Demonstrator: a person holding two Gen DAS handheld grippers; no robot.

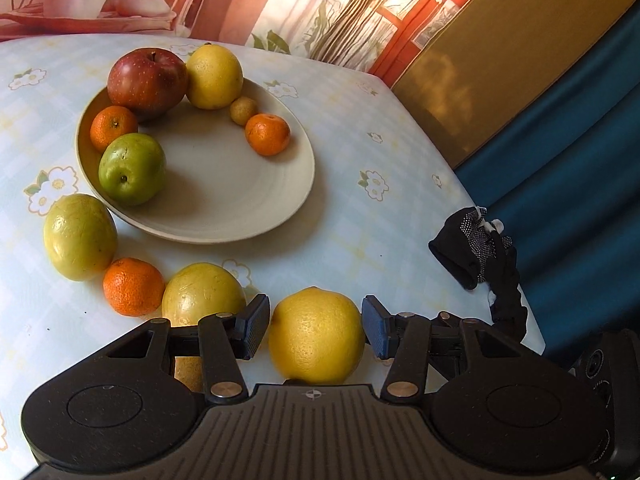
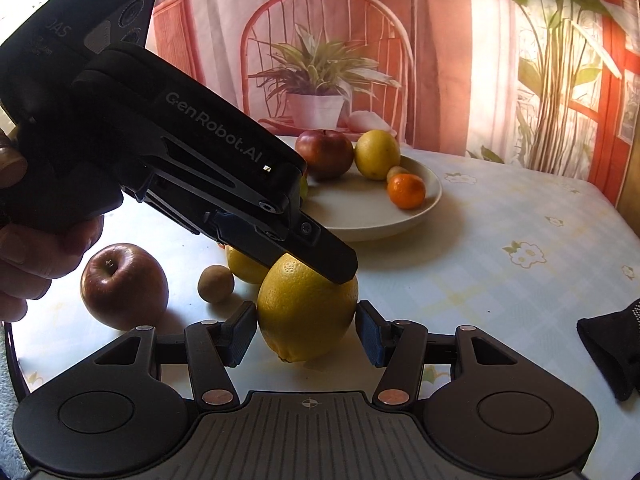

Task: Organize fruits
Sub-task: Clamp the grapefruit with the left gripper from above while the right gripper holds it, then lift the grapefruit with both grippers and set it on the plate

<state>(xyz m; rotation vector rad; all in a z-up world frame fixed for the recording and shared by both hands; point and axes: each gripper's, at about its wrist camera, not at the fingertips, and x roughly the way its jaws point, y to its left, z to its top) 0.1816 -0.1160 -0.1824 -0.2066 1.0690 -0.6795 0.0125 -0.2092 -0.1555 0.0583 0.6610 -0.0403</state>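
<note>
Lemon (image 1: 316,336) sits on the bench (image 1: 360,216) between the jaws of both grippers: left gripper (image 1: 316,330) flanks it with slim gaps, right gripper (image 2: 306,330) likewise, neither visibly clamping. Plate (image 1: 224,216) beyond holds 6 fruits.

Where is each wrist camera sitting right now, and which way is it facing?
Left wrist: on the left gripper, angled down over the table; sees the yellow citrus between its fingers, the plate beyond; no hand shows.
Right wrist: on the right gripper, low, facing the plate; the same citrus sits between its fingers; the left gripper shows at upper left, held by a hand.
Shared: citrus, plate, black glove.
</note>
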